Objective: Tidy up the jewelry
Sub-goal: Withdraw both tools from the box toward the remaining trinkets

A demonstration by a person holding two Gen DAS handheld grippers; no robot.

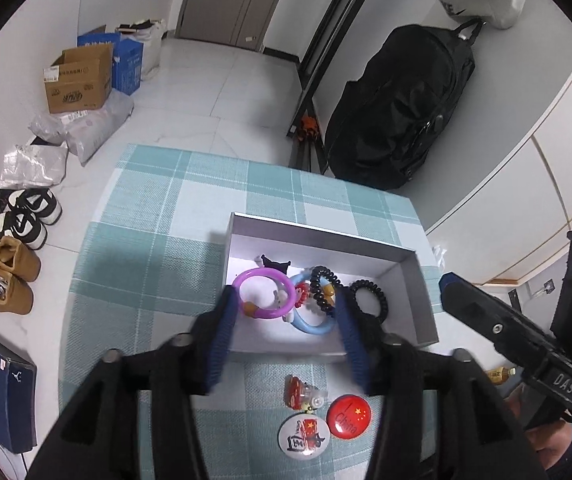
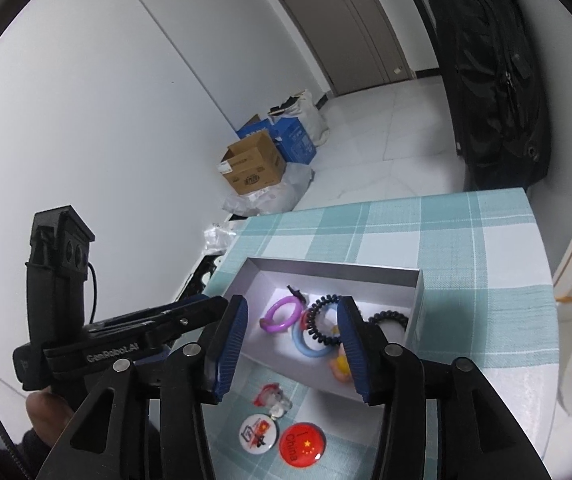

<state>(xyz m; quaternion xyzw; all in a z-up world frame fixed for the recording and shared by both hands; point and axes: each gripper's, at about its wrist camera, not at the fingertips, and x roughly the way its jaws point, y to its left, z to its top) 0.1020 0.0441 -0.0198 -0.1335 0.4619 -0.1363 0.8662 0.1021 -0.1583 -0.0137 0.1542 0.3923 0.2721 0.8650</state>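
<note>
An open grey box (image 1: 325,236) sits on the checked cloth. Inside it lie a purple ring (image 1: 260,273), a blue ring (image 1: 309,326), black coil hair ties (image 1: 381,300) and small charms. My left gripper (image 1: 286,296) hangs open above the box's near side, and the rings below show between its blue pads without touching them. My right gripper (image 2: 293,302) is also open over the box (image 2: 325,266), above the purple ring (image 2: 276,305) and the blue ring (image 2: 305,350), holding nothing. In front of the box lie a red badge (image 2: 301,446), a white badge (image 2: 254,432) and a red charm (image 1: 301,390).
The checked table (image 1: 158,216) ends at a tiled floor with cardboard boxes (image 1: 78,80), plastic bags and shoes (image 1: 10,276) on the left. A black backpack (image 1: 397,108) leans on the wall beyond the table. Both tools hover side by side, with the left gripper's fingers (image 2: 190,310) close to the right one.
</note>
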